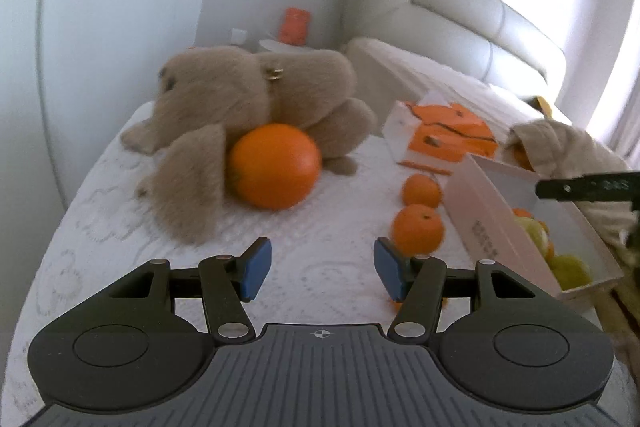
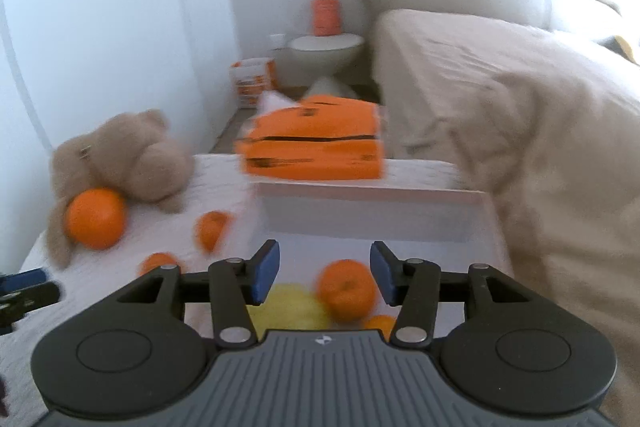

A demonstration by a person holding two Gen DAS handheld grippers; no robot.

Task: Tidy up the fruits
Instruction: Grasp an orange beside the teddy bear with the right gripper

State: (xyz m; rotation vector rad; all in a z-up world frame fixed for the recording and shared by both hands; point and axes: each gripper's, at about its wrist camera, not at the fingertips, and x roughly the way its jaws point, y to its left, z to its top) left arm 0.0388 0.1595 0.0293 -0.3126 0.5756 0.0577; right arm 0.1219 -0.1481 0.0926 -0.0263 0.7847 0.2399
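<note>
Near first: left gripper (image 1: 322,274) has jaws apart, nothing between the pads, bare white bedspread (image 1: 100,195) under it. Right gripper (image 2: 324,277) also apart, not clamping; a small mandarin (image 2: 347,289) sits betw/below its pads inside the white box (image 2: 372,193), w/ a yellow-green fruit (image 2: 294,307) beside it. Pads don't look to be pressing it.

Loose fruit: two mandarins (image 1: 418,227) just left of the box wall, a third one half hidden under the left gripper's right finger. Farther off, big orange (image 1: 275,166) touching the plush rabbit (image 1: 248,99), partly under its ear. Orange cartons (image 1: 452,135) behind the box.

Risks, my read:
- soft bed, box looks tilted; leaning on its rim could tip it & spill fruit.
- round fruit on a soft cover rolls if nudged off-centre; the near ones sit close to the box wall, tight for one finger.
- going for the big orange, a pad may snag plush fur/ear & drag the toy.
- both views blurred, aim uncertain.
</note>
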